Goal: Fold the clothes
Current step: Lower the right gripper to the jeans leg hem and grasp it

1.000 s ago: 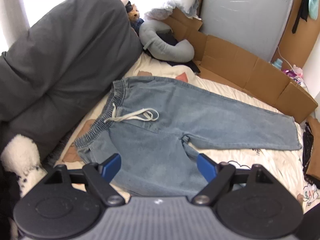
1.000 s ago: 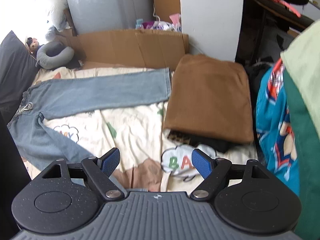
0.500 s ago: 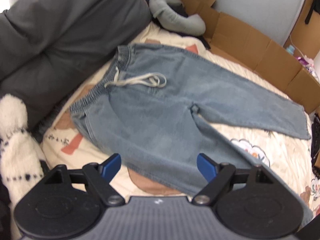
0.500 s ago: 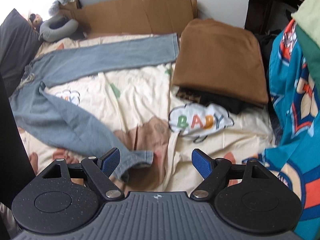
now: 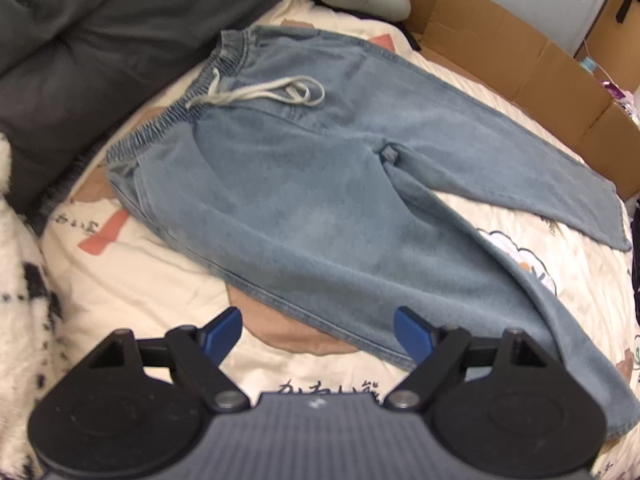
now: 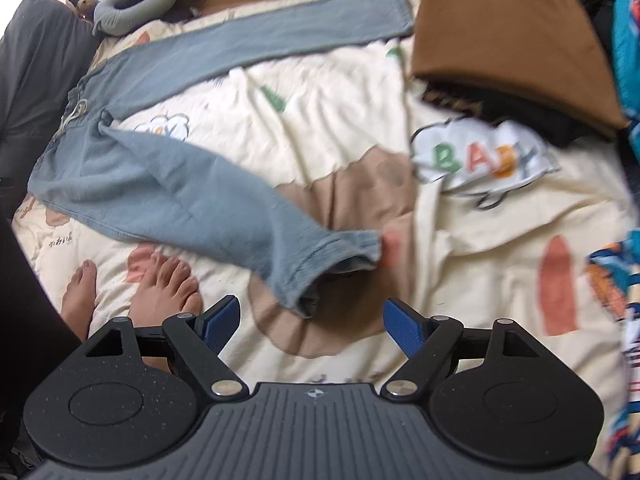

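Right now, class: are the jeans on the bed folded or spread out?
Spread out, unfolded: the jeans lie flat, legs splayed apart, waistband and drawstring exposed.

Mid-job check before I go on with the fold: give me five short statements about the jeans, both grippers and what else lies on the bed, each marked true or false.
1. The jeans lie spread out with both legs apart. True.
2. The left gripper is shut on the waistband. False: its jaws stand open with nothing held, above the near leg's edge.
3. The right gripper is open, just short of the near leg's cuff. True.
4. The drawstring is tucked out of sight. False: it lies loose on the denim.
5. The brown folded garment lies on top of the jeans. False: it sits beside the far leg's hem, on a dark item.
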A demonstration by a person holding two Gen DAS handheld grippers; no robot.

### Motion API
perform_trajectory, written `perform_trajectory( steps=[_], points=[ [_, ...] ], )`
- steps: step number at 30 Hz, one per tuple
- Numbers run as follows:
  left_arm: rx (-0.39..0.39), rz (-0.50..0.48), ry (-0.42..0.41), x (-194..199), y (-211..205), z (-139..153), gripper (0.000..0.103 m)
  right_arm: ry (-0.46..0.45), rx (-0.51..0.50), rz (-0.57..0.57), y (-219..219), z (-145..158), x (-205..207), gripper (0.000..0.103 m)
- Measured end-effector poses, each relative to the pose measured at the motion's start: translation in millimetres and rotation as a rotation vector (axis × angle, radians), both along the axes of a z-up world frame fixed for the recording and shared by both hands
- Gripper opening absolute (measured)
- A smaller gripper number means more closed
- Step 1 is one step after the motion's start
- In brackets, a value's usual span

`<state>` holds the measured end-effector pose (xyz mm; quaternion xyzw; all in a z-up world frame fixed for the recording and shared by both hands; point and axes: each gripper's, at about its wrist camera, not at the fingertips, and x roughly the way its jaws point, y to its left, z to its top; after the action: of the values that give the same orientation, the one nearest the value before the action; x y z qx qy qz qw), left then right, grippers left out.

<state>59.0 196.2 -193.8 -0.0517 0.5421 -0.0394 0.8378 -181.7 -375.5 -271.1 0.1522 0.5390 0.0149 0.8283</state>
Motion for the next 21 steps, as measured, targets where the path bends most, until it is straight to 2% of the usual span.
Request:
perform_trajectory(
  steps=[4, 10, 13, 21],
  points=[
    [-0.008, 0.008, 0.01, -0.1, -2.3, -19.5, 0.085, 0.028, 0.032, 0.007, 11.3, -25.6, 9.9, 0.082],
    [-0.036, 0.074, 0.029, -2.0, 1.3, -40.8, 0.084, 0.042, 0.05, 0.009, 20.9, -54.5, 21.9, 0.075],
    [-0.032, 0.069, 0.04, 0.6, -0.3, -48.5, 0.084, 0.041, 0.043, 0.002, 22.9, -63.5, 27.7, 0.069],
    [-0.02, 0.038, 0.053, 11.2, -7.5, -56.9, 0.084, 0.064, 0.05, -0.025, 26.2, -83.3, 30.1, 0.064]
  ],
)
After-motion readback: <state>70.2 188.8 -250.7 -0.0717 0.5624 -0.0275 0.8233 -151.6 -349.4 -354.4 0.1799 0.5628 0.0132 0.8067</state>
